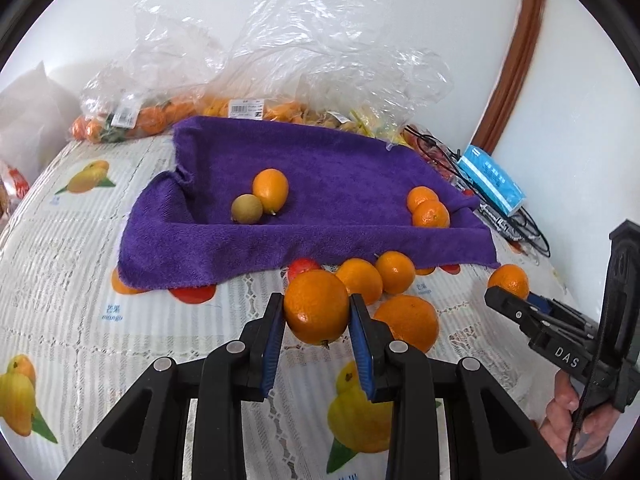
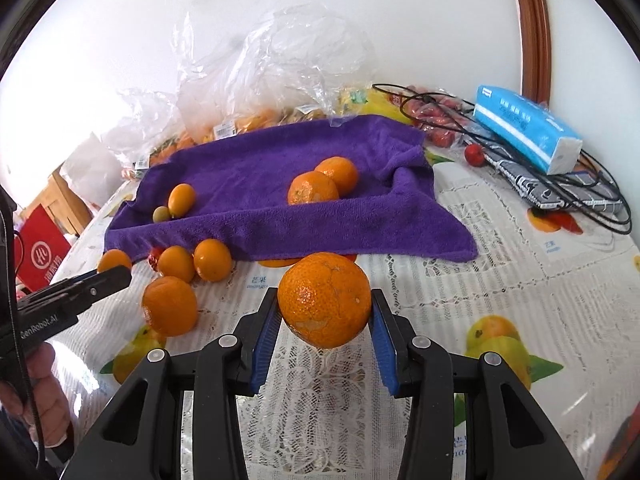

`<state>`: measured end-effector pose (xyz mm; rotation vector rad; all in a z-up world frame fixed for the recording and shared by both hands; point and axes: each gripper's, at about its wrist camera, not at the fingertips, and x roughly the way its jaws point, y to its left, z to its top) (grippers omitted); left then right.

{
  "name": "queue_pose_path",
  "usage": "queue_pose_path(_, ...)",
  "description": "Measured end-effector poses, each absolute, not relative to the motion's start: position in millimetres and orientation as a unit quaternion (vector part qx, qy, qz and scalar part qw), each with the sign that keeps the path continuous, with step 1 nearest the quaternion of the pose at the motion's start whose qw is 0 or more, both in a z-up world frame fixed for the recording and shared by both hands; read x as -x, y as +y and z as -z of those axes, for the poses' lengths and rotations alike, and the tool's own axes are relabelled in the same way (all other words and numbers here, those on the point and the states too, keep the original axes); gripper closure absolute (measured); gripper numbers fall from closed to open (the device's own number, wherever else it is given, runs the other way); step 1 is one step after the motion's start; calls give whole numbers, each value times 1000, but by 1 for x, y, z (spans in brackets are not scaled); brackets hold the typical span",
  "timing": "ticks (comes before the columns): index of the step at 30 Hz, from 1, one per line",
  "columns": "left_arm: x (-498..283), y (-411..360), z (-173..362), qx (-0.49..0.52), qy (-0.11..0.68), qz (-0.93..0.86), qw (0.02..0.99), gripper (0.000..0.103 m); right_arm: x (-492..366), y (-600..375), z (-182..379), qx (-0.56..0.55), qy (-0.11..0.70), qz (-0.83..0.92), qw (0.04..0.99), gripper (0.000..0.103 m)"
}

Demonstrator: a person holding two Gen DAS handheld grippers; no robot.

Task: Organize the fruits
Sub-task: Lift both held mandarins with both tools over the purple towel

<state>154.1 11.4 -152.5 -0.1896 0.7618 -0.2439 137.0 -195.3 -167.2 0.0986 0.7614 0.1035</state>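
Observation:
My left gripper (image 1: 317,312) is shut on an orange (image 1: 316,307) and holds it above the tablecloth, in front of the purple towel (image 1: 320,184). My right gripper (image 2: 325,312) is shut on a larger rough-skinned orange (image 2: 325,300); in the left wrist view that gripper (image 1: 508,300) shows at the right with its orange (image 1: 509,279) behind the fingers. On the towel lie an oval orange fruit (image 1: 271,189) touching a small greenish fruit (image 1: 247,209), and two mandarins (image 1: 429,207) at the right. Three loose oranges (image 1: 406,322) lie before the towel's front edge.
Clear plastic bags of fruit (image 1: 248,80) stand at the back against the wall. A blue tissue pack (image 2: 528,128), black cables (image 2: 520,148) and small red fruits (image 2: 474,155) lie at the right. A red box (image 2: 38,254) sits at the far left. The fruit-print lace tablecloth (image 2: 500,280) covers the table.

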Motion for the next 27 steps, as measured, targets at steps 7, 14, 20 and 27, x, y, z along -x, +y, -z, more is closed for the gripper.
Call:
queue_pose_path(7,-168,26,118,101,348,101,926,73,-152,-179,130,-52,348,-74,933,60)
queue_pose_path(14,-210,41,96,102,327,52,938,73,-189,-156,91,-39,319,-88,943,60)
queue_pose_path(20,-242,46,90,106,315,37,942,73,-225,-140,75,-34,305,-101,946,60)
queue_pose_path(27,-259,58,113,122,318,25,940,73,-255,-135,98,-48,310,-118,942,60)
